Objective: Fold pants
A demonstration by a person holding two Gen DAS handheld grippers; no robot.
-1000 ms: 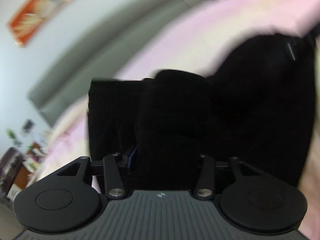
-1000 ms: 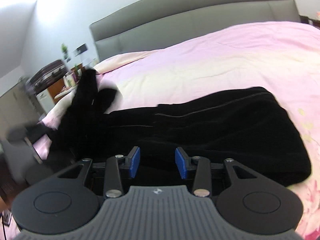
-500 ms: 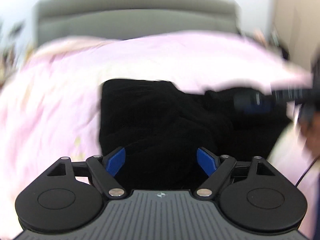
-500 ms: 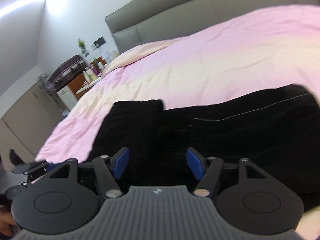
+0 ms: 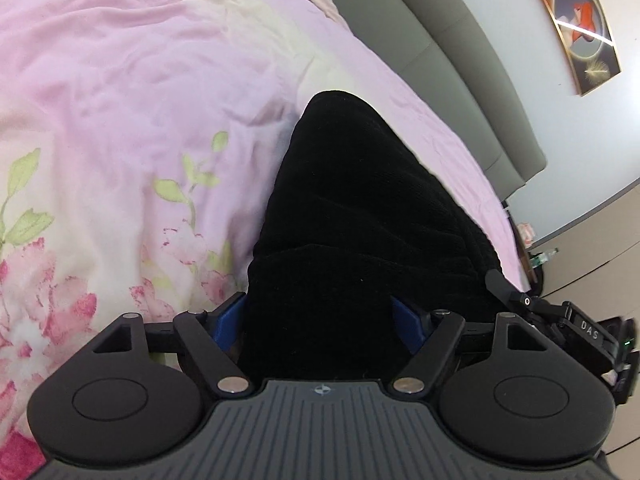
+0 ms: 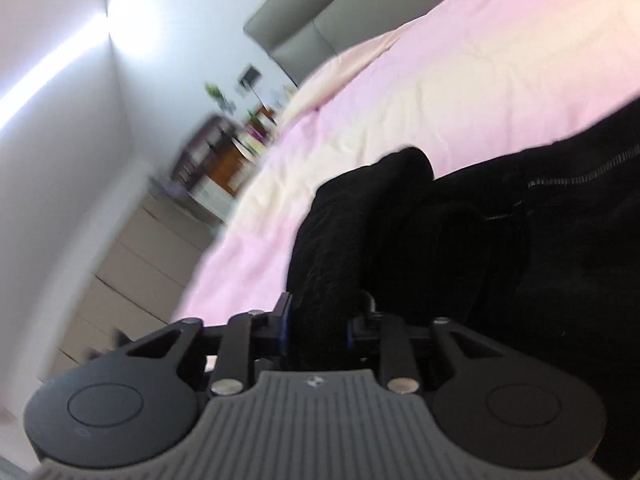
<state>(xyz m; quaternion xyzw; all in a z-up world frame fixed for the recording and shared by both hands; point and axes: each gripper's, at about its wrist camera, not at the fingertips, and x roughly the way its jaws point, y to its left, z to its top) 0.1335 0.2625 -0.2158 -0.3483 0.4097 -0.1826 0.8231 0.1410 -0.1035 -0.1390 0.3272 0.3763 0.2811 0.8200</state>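
The black pants [image 5: 360, 216] lie bunched in thick layers on the pink bedspread [image 5: 120, 80] near the bed's foot edge, running toward the headboard [image 5: 440, 60]. They look soft, limp and fairly heavy, a ribbed fabric that should not slip but will sag and unfold if held at 1 point only. The left gripper [image 5: 320, 320] straddles a wide fold, its jaws spread and closing, pads not clearly pressing. The right gripper [image 6: 316, 330] is closing on a narrow ridge of cloth, pinching it. Best hold, I judge: both ends of 1 folded edge, all layers caught.
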